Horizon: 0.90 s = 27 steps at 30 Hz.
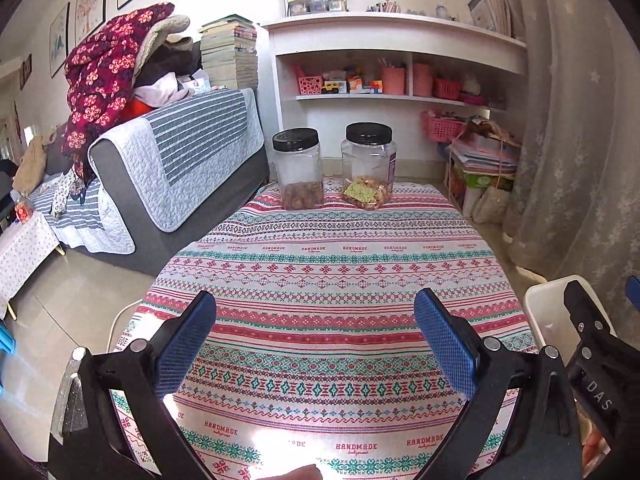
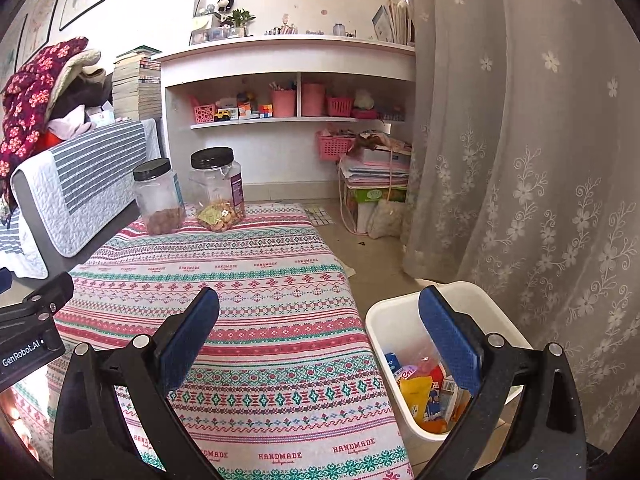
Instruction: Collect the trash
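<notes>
Beside the table's right edge, your bin (image 2: 404, 320) holds the wrappers, so both grippers, left (image 1: 316, 344) and right (image 2: 320, 344), hover spread and empty.

Two side-by-side wrist views low over the tablecloth (image 1: 320, 280), facing shelves (image 2: 288, 60).
</notes>
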### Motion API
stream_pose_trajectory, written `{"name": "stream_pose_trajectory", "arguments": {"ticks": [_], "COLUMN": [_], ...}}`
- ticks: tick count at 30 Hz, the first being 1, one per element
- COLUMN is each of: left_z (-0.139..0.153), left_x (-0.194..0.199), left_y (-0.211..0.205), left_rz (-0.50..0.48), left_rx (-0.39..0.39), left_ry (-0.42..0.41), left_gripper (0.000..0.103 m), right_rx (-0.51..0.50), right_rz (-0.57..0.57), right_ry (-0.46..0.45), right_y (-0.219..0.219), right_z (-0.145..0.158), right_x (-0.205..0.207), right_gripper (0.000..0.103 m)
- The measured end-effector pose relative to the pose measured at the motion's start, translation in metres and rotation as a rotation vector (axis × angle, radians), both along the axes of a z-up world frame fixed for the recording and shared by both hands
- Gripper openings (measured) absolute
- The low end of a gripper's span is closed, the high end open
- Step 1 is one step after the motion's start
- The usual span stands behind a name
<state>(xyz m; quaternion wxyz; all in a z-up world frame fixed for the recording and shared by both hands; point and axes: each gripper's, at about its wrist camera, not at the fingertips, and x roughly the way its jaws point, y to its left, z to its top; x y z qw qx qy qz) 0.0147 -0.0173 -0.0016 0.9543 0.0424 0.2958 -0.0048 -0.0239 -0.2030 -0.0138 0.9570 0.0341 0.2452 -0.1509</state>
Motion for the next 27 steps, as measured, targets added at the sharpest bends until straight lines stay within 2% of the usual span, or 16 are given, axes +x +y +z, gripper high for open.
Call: {"name": "stream_pose_trajectory", "arguments": {"ticks": [10, 27], "left_z": [-0.007, -0.007], "left_x": [0.012, 0.010], "left_y": [-0.005, -0.008], "left_rz": [-0.020, -0.020], "left_rx": [-0.002, 0.007], "left_ry": [0.063, 0.052], "left_gripper": [0.096, 0.096], "right_rx": [0.014, 0.004], "right_rz": [-0.006, -0.005], "right_ry": [0.008, 0.009], "right_y": [-0.005, -0.002], "right_z": [-0.003, -0.006], "right_x": [0.006, 0.007], "right_gripper": [0.096, 0.096]}}
